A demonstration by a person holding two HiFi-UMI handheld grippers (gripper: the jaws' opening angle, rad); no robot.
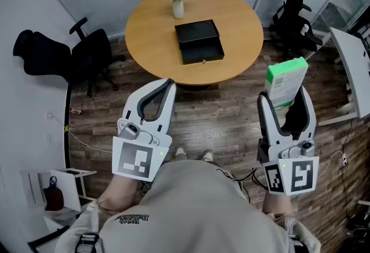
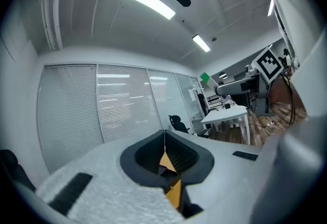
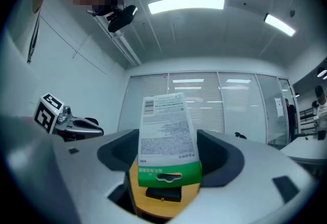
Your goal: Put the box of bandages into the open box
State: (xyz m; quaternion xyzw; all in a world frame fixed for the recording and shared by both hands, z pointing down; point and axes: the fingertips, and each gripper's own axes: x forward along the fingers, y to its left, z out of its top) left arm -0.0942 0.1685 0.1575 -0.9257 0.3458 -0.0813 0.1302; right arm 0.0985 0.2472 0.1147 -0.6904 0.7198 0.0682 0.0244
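Left gripper: the two jaws are pressed together with nothing between them. It is held over the floor, in front of the table, and points level.
Right gripper: the jaws stand wide apart and are clamped on the two sides of the box of bandages.
Box of bandages: green and white, upright between the right jaws, in the air over the wooden floor. It is to the right of the table and well apart from the open box.
Open box: black, pulled open like a drawer, near the middle of the table.
Table: round, of light wood.
Vase of flowers: on the table, just behind the open box.
Office chairs: one black chair to the left of the table, another to the right.
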